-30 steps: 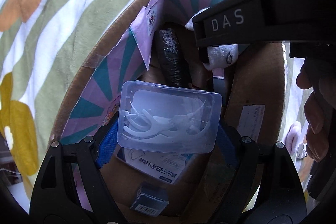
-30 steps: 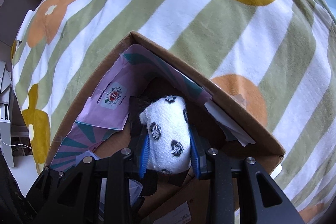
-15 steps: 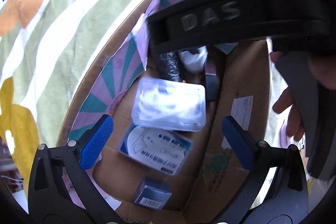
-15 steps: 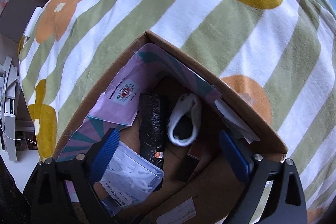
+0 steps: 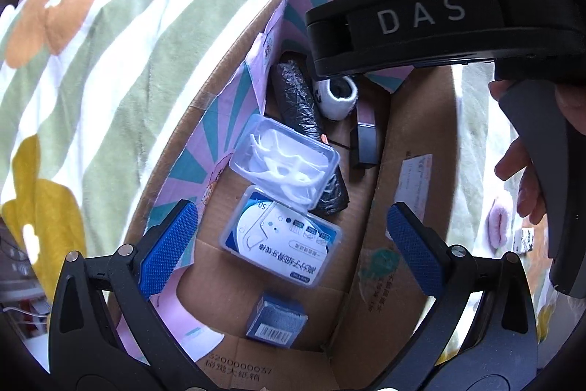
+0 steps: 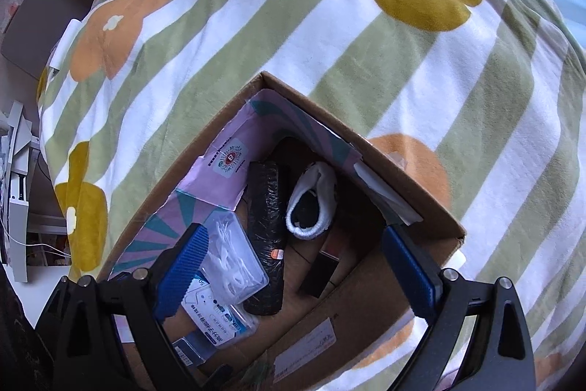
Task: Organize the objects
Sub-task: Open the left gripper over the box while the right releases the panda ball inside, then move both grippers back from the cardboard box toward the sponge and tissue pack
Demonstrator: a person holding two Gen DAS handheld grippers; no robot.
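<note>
An open cardboard box (image 5: 414, 120) (image 6: 414, 207) sits on a flowered blanket. Inside lie a clear floss-pick case (image 5: 284, 158) (image 6: 234, 261), a labelled clear case (image 5: 282, 246) (image 6: 216, 321), a black plastic roll (image 5: 304, 120) (image 6: 265, 207), a white spotted sock (image 5: 337, 98) (image 6: 311, 200), a small blue box (image 5: 276, 317) and a dark flat box (image 5: 366, 138) (image 6: 320, 272). My left gripper (image 5: 293, 251) is open and empty above the box. My right gripper (image 6: 296, 277) is open and empty above the box; its body (image 5: 421, 21) crosses the left wrist view.
The green-striped blanket (image 6: 366, 43) with yellow and orange flowers surrounds the box. A box flap with a label (image 5: 414, 171) hangs on the right. A hand (image 5: 523, 171) holds the right gripper. White furniture (image 6: 18, 171) stands at the far left.
My left gripper let go of the floss-pick case and my right gripper let go of the white sock; both now lie in the box. Both grippers opened and rose.
</note>
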